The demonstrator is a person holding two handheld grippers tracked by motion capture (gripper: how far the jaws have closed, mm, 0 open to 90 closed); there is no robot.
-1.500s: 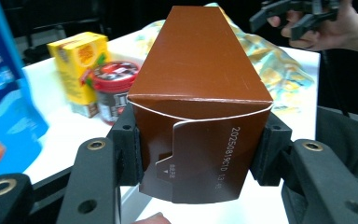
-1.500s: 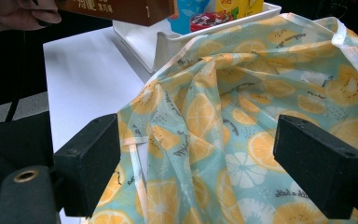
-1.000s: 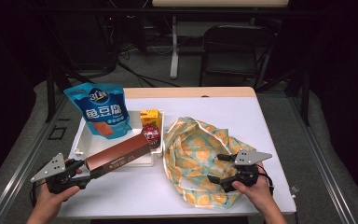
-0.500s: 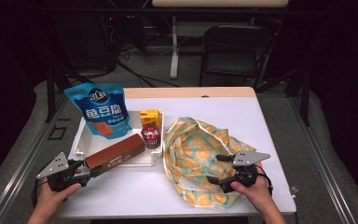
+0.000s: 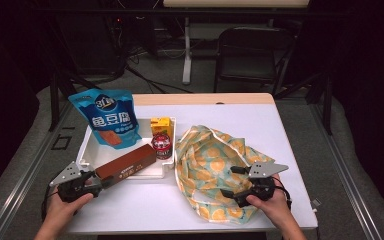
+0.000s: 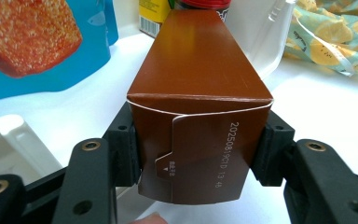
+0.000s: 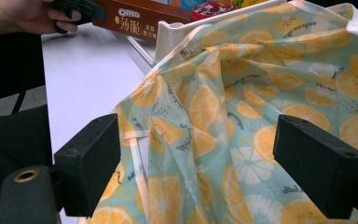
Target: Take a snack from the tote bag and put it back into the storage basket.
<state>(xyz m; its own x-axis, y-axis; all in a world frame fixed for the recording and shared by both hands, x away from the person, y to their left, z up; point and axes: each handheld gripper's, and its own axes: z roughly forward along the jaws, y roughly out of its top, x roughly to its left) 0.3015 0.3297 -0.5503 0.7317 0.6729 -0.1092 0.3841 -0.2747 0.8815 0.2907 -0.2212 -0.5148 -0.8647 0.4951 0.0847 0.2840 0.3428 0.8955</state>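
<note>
On the worktop's (image 5: 280, 130) left, the left tongs (image 6: 198, 149) clench the brown Oreo box (image 5: 126, 162), its long axis running into the white tray (image 5: 87, 145); end flap reads 20250819; right tongs (image 7: 200, 163) stand released

The left gripper (image 5: 102, 181) lies low and nearly level, its jaws pointing up and to the right and pressed against the two sides of the brown box (image 5: 126, 163); they have just eased a little wider. The left hand (image 5: 62, 212) grasps its body from below. The right gripper (image 5: 232, 181) points left with jaws spread wide, nothing between the pads, held by the right hand (image 5: 272, 205).
</note>
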